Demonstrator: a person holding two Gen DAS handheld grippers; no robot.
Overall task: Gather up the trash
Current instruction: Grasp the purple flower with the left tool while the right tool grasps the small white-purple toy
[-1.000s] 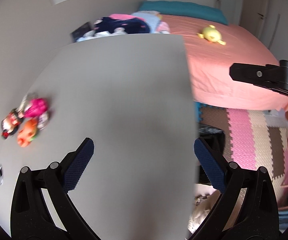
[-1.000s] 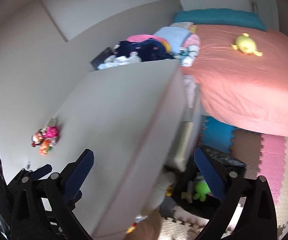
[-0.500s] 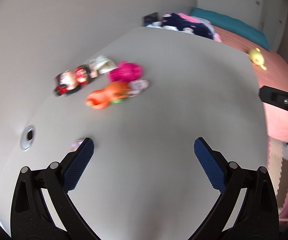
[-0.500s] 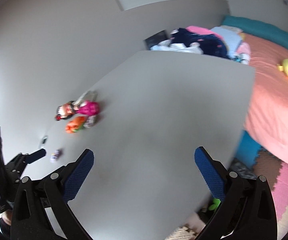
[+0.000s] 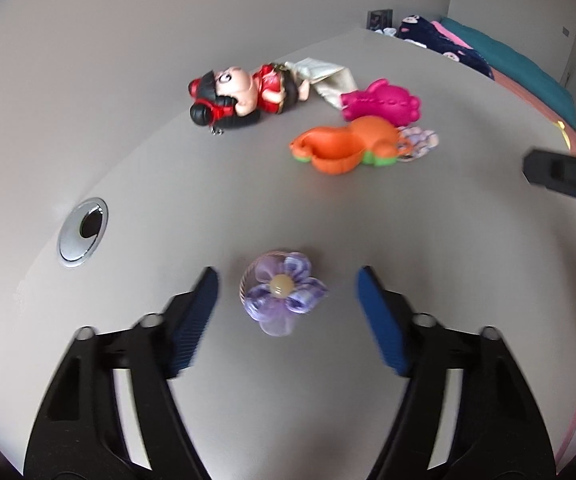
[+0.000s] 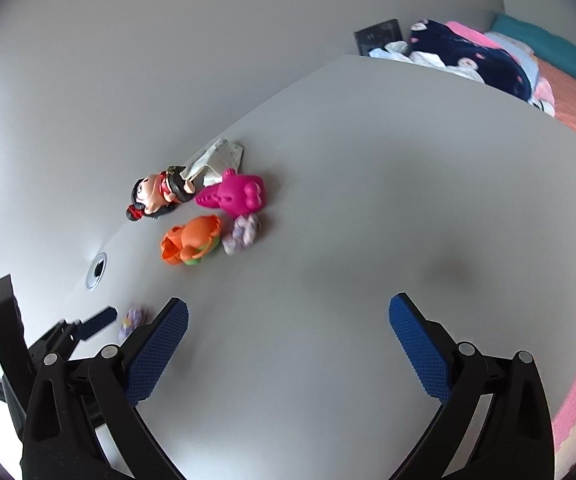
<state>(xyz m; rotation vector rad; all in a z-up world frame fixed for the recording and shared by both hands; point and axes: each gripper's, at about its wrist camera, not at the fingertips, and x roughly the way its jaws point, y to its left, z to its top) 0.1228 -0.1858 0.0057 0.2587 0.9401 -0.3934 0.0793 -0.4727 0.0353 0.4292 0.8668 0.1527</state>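
- The left gripper point(image 5: 288, 300) points down at the grey desk point(image 5: 428, 280) with its jaws closing; the purple fabric flower point(image 5: 281, 292) lies flat between the two blue pads, and neither pad touches it yet.
- The flower sits nearer the left pad than the right, so the near pad will likely reach it first and may shove it sideways across the smooth top instead of pinching it.
- The flower is thin and soft. If the fingertips ride too high, they may close above it and catch nothing; too low, and they scrape the desk.
- A grip on one gauzy petal alone could let the flower slip free when lifted.
- The right gripper point(image 6: 288, 344) hangs wide and empty over bare desk, close beside the left gripper point(image 6: 99, 322); a careless swing could knock the two tools together.
- Farther back lie a doll point(image 5: 239, 94), a crumpled paper wrapper point(image 5: 328, 76), a pink toy mould point(image 5: 382, 102), an orange toy mould point(image 5: 342, 146) and a second purple flower point(image 5: 418, 142). Which of these count as trash is unclear, so a toy might be collected by mistake.
- A metal cable grommet point(image 5: 82, 232) opens in the desk near the flower; a nudged flower could slide toward it.
- No bin shows in either view, so the drop-off place cannot be judged.
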